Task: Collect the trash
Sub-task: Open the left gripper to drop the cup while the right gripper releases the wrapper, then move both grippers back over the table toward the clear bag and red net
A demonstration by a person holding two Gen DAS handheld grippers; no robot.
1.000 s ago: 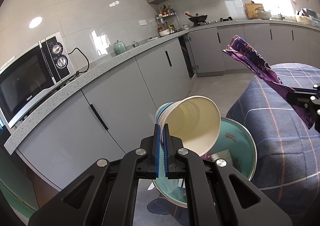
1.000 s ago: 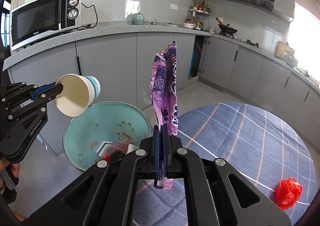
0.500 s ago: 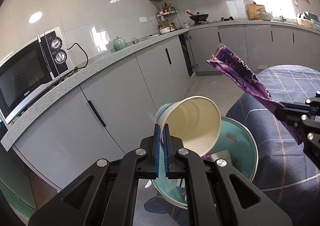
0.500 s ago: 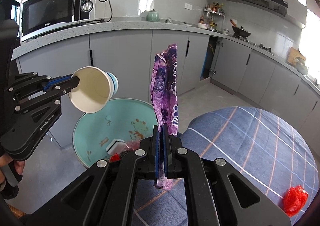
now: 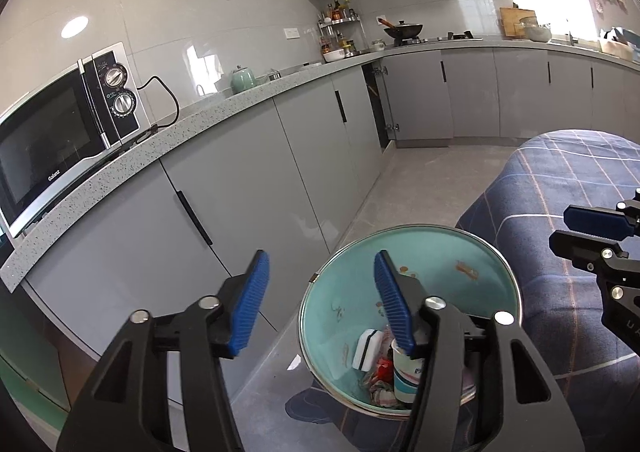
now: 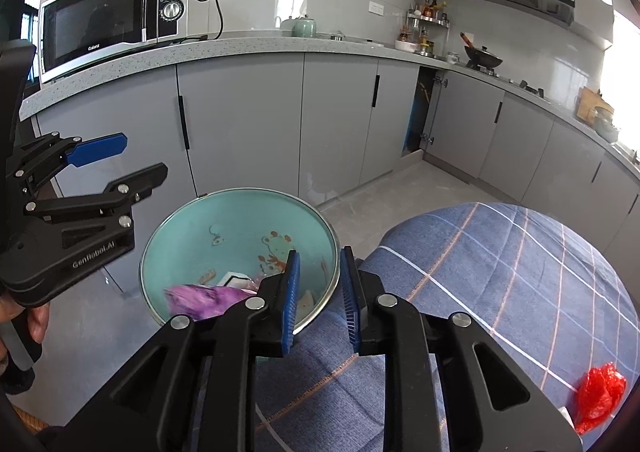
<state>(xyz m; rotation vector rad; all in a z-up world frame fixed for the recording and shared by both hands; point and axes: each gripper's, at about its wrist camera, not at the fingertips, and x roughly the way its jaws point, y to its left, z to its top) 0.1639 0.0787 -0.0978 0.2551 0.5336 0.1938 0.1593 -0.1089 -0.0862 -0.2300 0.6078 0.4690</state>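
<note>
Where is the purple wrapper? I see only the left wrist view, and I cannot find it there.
Observer: The right wrist view shows the purple wrapper inside the teal bin, blurred, at its near side.
Operator: Does the right gripper hold anything? I see only its tips.
Observer: No. The right gripper has just been opening its jaws, and nothing is between them.
Operator: Is any trash left outside the bin?
Observer: Yes. A red plastic bag lies on the blue checked cloth.
</note>
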